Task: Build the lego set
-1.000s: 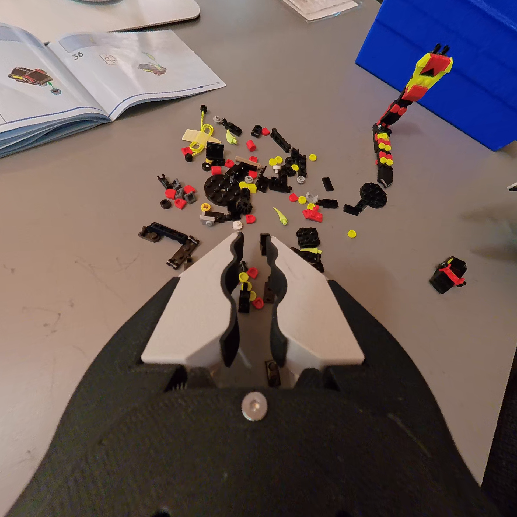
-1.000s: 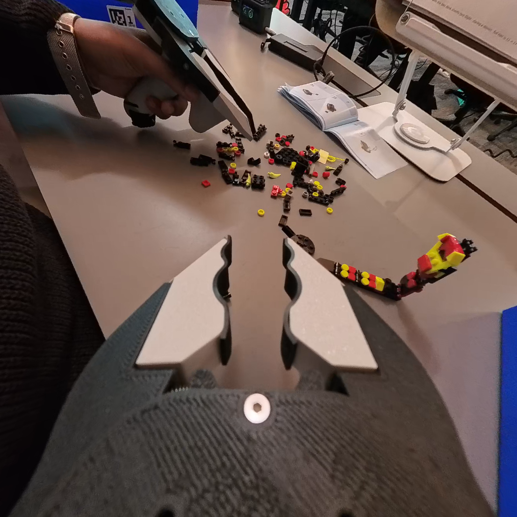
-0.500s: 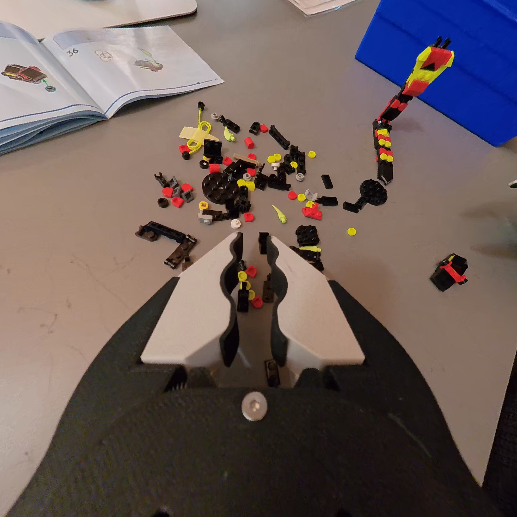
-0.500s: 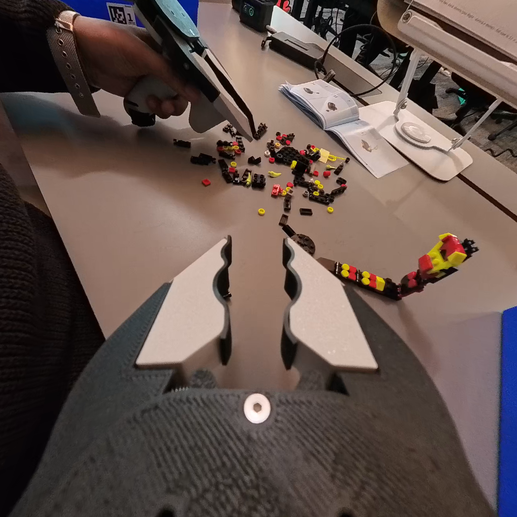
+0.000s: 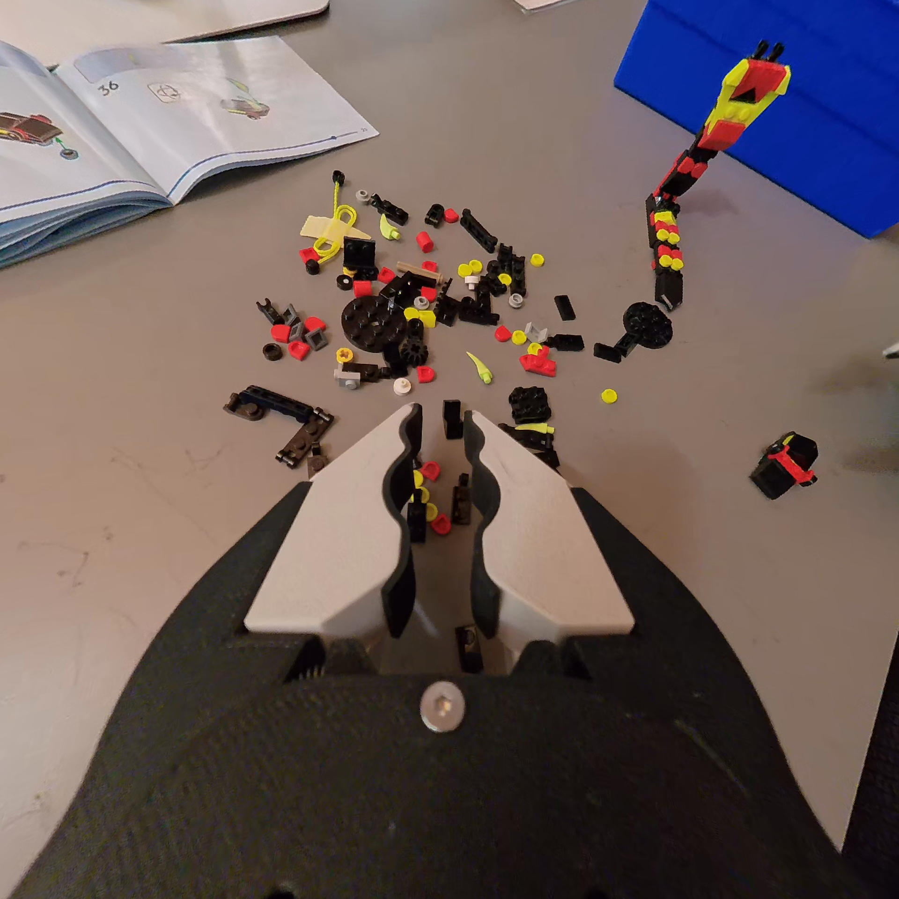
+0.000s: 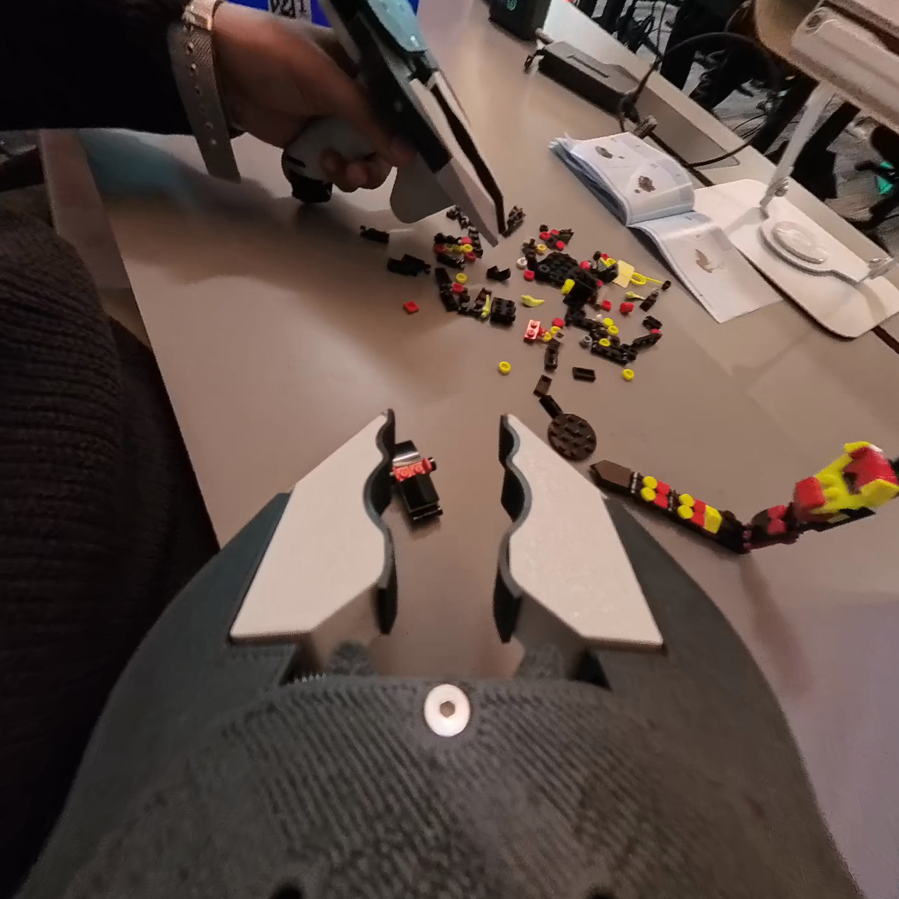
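A long black, red and yellow snake-like model lies on the grey table, its head raised by the blue box; it also shows in the right wrist view. Loose small bricks lie scattered mid-table. My left gripper hovers at the pile's near edge, narrowly open and empty, with a black brick on the table just past its tips. My right gripper is open, low over the table. A small black and red assembly lies between its fingers, close to the left one.
An open instruction booklet lies at the far left. A blue box stands at the far right behind the model's head. A white lamp base sits beyond the booklet. A person's hand holds the left gripper. There is about 20 cm between the tips of the two grippers.
My right gripper has moved forward and down, so the small black and red assembly now lies between its fingers. The left gripper has barely moved.
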Motion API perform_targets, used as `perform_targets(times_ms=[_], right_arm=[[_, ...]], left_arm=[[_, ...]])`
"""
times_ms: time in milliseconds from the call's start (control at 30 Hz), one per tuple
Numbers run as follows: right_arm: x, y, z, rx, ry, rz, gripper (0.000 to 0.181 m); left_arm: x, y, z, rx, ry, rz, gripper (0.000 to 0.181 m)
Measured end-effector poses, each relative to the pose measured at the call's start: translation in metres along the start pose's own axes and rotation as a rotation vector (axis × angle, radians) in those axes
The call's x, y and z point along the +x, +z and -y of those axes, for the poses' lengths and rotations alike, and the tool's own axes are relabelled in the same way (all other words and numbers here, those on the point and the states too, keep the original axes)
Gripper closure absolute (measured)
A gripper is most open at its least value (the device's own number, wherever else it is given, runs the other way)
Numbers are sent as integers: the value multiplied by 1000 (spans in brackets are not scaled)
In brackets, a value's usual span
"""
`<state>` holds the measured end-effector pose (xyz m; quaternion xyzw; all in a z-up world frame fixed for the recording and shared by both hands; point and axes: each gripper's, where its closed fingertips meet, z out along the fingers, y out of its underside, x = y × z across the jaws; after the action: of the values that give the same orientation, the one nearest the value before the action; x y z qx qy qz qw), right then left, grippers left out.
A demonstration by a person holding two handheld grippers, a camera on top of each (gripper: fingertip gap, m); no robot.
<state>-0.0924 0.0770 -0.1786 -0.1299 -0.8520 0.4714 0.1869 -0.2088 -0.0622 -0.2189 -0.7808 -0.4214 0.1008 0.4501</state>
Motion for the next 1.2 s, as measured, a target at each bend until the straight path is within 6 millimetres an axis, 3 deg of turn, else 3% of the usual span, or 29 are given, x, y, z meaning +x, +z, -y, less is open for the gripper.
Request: perform_targets(times_ms=[233, 633, 733, 967, 1200], right_arm=[[-10, 6, -12, -67, -27, 43, 137], [-19, 17, -51, -282, -106, 68, 144], [-18, 16, -49, -275, -109, 61, 168], [-12, 14, -45, -254, -53, 56, 171], [-1, 4, -14, -67, 163, 72, 174]], left_arm=[[1, 0, 0, -3, 4, -4, 166], [4, 2, -2, -14, 12, -12, 166], [5, 2, -3, -16, 16, -13, 165], [7, 2, -2, -17, 21, -15, 165], [22, -1, 6, 29, 41, -72, 163]])
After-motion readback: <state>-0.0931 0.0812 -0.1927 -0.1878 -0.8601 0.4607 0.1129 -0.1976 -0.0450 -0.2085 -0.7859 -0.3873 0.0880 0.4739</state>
